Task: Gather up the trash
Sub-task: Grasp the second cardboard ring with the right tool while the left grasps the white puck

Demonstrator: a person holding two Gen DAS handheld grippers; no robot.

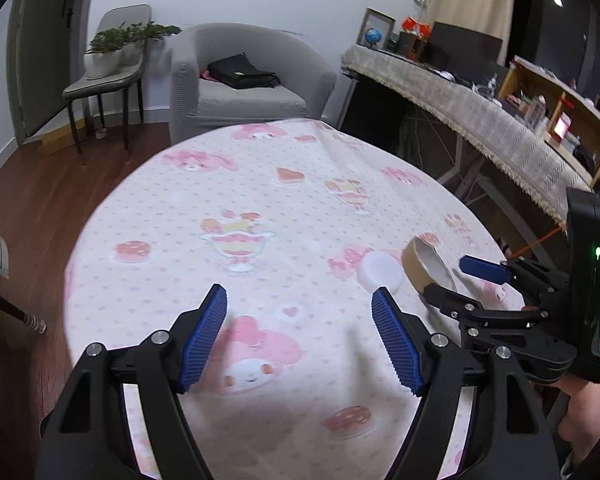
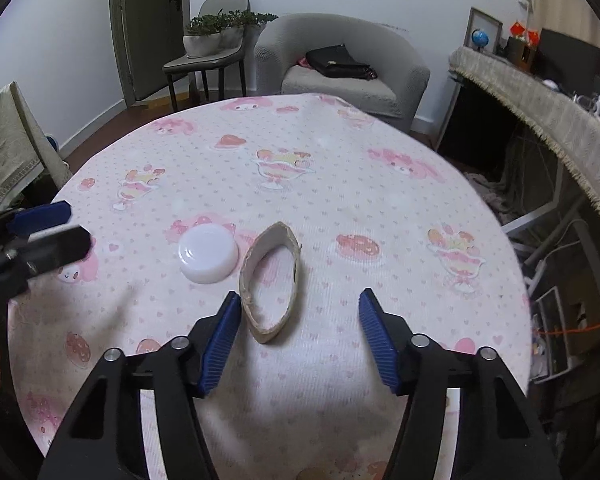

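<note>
From my right wrist view, the table (image 2: 340, 208) fills the middle of the frame. On it, the lid (image 2: 208, 254) lies just left of the cardboard ring (image 2: 270, 280), near but apart. My right gripper (image 2: 296, 336) sits at the lower centre, its left finger (image 2: 220, 344) just beside the ring's near end. The left gripper (image 2: 40, 232) enters at left. Behind the table, upper centre, stands an armchair (image 2: 404, 76) with a bag (image 2: 336, 62) on its seat.

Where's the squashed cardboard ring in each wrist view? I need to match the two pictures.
Left wrist view: the cardboard ring is at the right, just right of the white plastic lid, between the right hand-held gripper's fingers.
Right wrist view: the ring is at centre, standing on edge, close to that gripper's left pad.
Shared landmark: the white lid, beside the ring in both.
</note>
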